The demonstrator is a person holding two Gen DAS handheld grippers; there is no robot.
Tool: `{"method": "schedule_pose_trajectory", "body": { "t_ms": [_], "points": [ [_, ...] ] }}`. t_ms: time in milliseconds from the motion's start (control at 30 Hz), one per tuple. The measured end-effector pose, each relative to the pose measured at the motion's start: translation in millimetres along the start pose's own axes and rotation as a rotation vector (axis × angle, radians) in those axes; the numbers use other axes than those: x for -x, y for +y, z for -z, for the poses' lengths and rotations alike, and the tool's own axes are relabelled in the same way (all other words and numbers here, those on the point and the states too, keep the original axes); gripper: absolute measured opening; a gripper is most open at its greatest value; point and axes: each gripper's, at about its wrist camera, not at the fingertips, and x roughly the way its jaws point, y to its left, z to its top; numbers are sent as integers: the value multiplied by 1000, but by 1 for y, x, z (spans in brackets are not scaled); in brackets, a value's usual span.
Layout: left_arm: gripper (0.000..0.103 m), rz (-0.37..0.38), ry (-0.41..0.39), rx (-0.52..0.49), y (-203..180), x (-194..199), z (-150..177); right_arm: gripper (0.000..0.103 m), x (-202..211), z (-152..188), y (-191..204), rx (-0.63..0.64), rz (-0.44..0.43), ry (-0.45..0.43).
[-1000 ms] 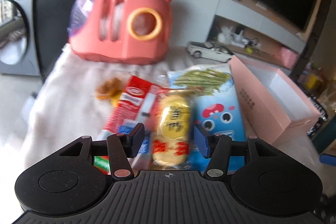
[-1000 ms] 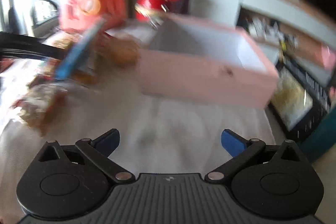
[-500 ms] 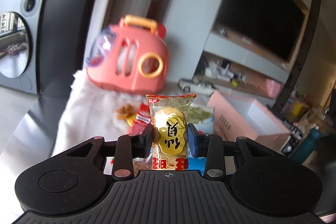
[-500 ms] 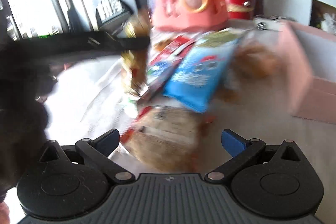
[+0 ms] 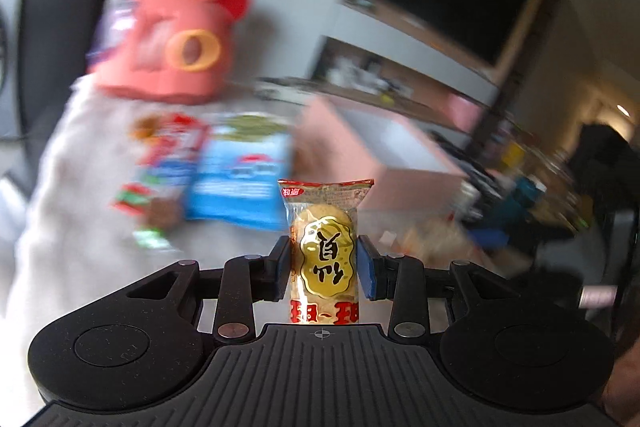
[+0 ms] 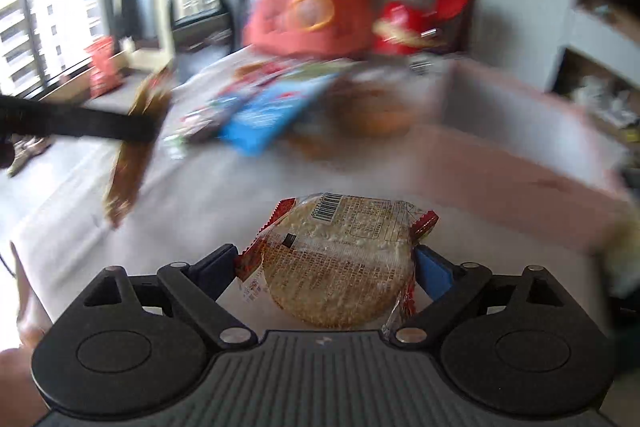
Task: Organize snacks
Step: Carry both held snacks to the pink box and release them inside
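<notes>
I am holding my left hand-held gripper (image 5: 324, 269) clamped on an upright, clear-wrapped yellow rice cracker with a gold label (image 5: 325, 251), lifted clear of the white cloth-covered bench (image 5: 72, 187) in front of the open pink cardboard box (image 5: 372, 151). My right hand-held gripper (image 6: 326, 269) is closing its wide-set jaws around a round, flat, sesame-speckled cracker in a clear wrapper with red ends (image 6: 340, 267), just in front of that pink box. The blue snack bag (image 5: 240, 179) is lying left of the box.

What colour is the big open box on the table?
Pink outside, white inside: the box shows best in the left wrist view.
</notes>
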Motion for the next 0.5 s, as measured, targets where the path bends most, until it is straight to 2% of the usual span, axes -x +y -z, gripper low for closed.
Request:
{"method": "schedule_pose_trajectory", "body": {
  "t_ms": [133, 267, 367, 500],
  "points": [
    [39, 92, -41, -84, -42, -10, -29, 93, 64, -1, -61, -89, 154, -139],
    [39, 133, -113, -141, -70, -37, -91, 93, 102, -24, -105, -137, 263, -293],
    [39, 124, -115, -140, -82, -85, -148, 93, 96, -56, -129, -132, 290, -370],
    [40, 125, -56, -50, -80, -162, -202, 93, 52, -99, -152, -137, 270, -367]
  ]
}}
